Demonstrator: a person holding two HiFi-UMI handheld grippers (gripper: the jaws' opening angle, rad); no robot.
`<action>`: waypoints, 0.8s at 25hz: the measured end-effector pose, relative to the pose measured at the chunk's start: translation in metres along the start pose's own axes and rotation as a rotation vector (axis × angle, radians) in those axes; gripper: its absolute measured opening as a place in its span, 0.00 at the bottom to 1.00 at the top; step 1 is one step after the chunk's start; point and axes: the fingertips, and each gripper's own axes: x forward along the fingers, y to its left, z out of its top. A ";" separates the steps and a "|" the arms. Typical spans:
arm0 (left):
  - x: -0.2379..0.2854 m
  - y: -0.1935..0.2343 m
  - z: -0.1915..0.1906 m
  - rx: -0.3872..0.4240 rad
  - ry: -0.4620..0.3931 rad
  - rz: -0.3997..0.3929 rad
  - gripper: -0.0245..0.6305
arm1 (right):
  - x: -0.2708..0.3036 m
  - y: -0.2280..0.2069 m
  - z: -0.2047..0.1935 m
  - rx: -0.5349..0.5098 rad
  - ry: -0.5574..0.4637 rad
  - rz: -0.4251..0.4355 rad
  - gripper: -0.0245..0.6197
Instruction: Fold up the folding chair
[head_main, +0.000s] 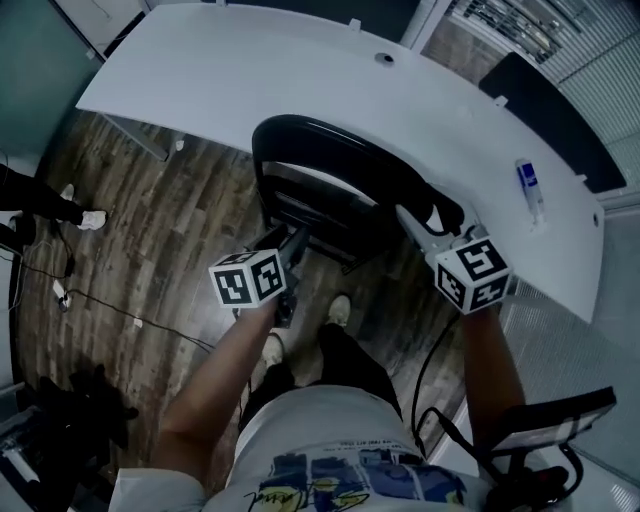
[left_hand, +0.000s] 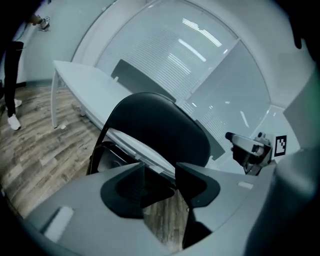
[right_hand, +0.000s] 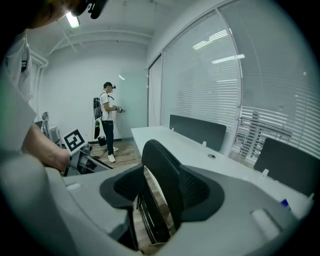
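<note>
Folding chair (head_main: 370, 175) stands on the wood floor just in front of the person's feet, its back close to the curved white surface (head_main: 300, 70). In the head view its backrest runs crosswise between the two tools. The left tongs (head_main: 297, 238) reach in at the chair's left side, lower down by the seat frame. The right tongs (head_main: 412, 218) meet the right end of the backrest, so each hand is near its own side of the chair. In the left gripper view, the left tongs (left_hand: 162, 185) stand partly apart with bare floor showing in the gap. The chair (left_hand: 160, 130) lies straight ahead and slightly above them, its backrest face-on, and nothing is visibly clamped. The right tongs (left_hand: 247, 150) show off to the right of the backrest. In the right gripper view, the right tongs (right_hand: 157, 192) straddle the backrest (right_hand: 162, 175), seen edge-on and upright. The backrest lies against the right-hand pad with a strip of floor showing at the left-hand pad, so they are round it but not closed on it. As I judge it, the right hand is the nearer to a grip, and the fold turns on bringing seat and backrest together.
</note>
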 end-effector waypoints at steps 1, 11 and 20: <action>-0.011 -0.005 0.003 0.031 -0.003 -0.029 0.33 | -0.003 0.007 -0.002 0.000 0.005 -0.009 0.37; -0.130 -0.052 0.010 0.397 0.013 -0.240 0.09 | -0.056 0.086 -0.025 0.109 0.022 -0.097 0.15; -0.219 -0.029 -0.012 0.526 0.028 -0.265 0.04 | -0.107 0.171 -0.043 0.170 -0.025 -0.188 0.04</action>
